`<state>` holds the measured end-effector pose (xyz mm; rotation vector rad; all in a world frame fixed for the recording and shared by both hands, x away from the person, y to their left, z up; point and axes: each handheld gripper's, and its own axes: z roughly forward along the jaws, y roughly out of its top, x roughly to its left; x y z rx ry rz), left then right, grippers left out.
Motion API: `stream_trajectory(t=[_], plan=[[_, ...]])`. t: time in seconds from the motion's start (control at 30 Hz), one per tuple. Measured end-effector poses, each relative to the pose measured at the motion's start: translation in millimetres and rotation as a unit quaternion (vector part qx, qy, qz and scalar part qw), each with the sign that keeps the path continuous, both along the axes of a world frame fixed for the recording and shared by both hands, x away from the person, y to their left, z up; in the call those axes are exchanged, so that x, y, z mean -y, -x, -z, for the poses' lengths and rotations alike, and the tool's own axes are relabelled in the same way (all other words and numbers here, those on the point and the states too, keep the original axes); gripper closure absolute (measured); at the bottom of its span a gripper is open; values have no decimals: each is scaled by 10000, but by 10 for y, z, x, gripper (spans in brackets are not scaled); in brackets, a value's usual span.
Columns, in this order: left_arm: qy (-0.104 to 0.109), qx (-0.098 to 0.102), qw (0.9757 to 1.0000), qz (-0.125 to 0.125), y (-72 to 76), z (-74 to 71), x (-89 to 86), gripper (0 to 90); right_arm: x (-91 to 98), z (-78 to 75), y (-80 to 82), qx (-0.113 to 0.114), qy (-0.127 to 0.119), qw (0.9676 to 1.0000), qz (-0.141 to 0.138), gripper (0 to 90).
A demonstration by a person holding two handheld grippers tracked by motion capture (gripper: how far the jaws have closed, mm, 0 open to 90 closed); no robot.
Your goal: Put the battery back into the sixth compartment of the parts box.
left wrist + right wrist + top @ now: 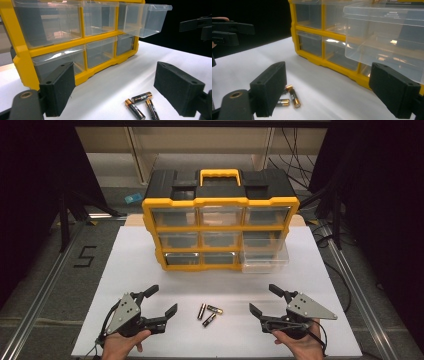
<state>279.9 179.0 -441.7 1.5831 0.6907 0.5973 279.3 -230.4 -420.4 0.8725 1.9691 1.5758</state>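
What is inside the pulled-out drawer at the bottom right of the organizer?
The clear pulled-out drawer looks empty: the table shows through its walls in every view. The three batteries lie on the white table in front. The part inside the organizer is hidden.

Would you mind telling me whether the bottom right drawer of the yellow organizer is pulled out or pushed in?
Pulled out. The clear bottom right drawer juts forward past the yellow organizer frame, while its neighbours sit flush.

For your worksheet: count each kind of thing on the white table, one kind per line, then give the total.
Batteries: 3
Drawer cabinet: 1
Tools, left and right: 2
Total: 6
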Motion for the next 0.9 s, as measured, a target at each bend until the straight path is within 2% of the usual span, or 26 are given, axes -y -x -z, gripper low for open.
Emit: stream_trajectory(t=[0.07,0.27,0.37,0.43,0.47,0.53,0.57,0.6,0.63,0.67,0.73,0.9], plan=[[-1,-5,10000,-6,1,0,-1,165,3,-6,6,-25,93,9999,48,155],[1,-13,10000,-16,1,1,-2,165,-6,-3,-10,-11,149,9999,1,156],[9,-6,10000,-7,2,2,-1,165,-18,-26,-5,-28,182,9998,-64,157],[42,-35,10000,-25,6,3,-1,165,-37,-35,-17,53,202,9997,-108,157],[42,-35,10000,-25,6,3,-1,164,-38,-58,-12,63,322,9994,-110,157],[44,-37,10000,-25,7,3,-1,164,-59,-64,-22,112,271,9994,-186,158],[46,-32,10000,-32,5,5,-1,164,-65,-98,-36,141,322,9991,-220,183],[45,-31,10000,-32,4,6,-1,164,-70,-112,-36,45,353,9990,-283,185],[45,-29,10000,-31,4,6,-1,164,-86,-124,-47,46,339,9989,-329,180],[45,-30,10000,-30,4,5,-2,164,-90,-149,-52,91,478,9984,-304,179],[43,-11,10000,-27,-2,6,-3,164,-123,-177,-83,234,601,9972,-369,179],[12,5,10000,-25,-7,7,-10,164,-265,-245,-137,126,932,9919,-849,187]])
